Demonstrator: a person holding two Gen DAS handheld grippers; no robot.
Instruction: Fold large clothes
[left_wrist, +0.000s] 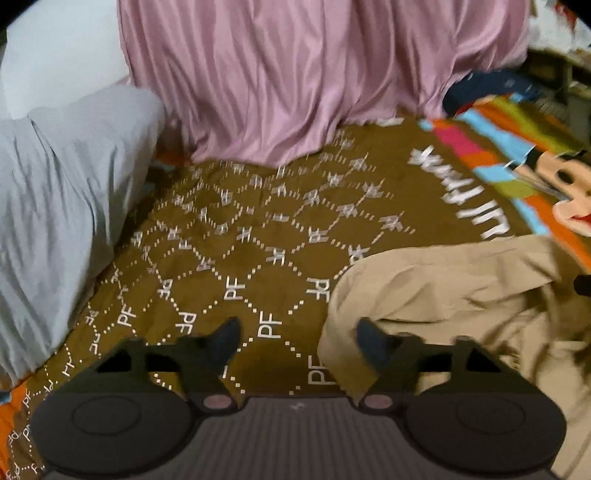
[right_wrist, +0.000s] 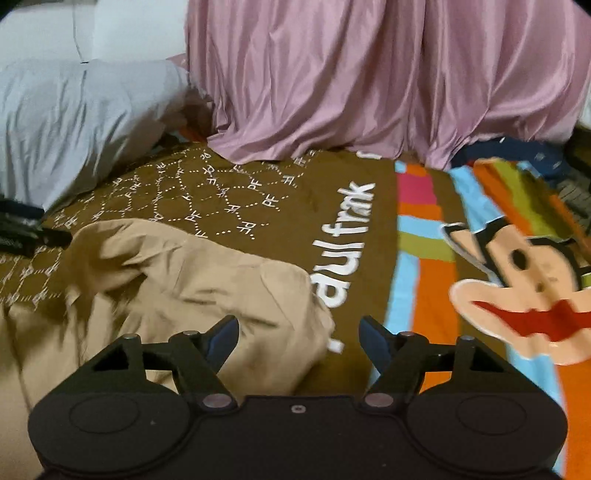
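Both your left gripper (left_wrist: 297, 332) and right gripper (right_wrist: 297, 330) have jaws apart, holding nothing. The tan garment (right_wrist: 177, 288) lies crumpled on the bed's brown blanket (left_wrist: 258, 236), lower left in the right wrist view. You seem between grasps; next, pinch two edges and spread it flat.

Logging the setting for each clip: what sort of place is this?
Most likely a bedroom: a bed with a brown cartoon-print blanket, a grey pillow, and pink satin fabric draped behind.
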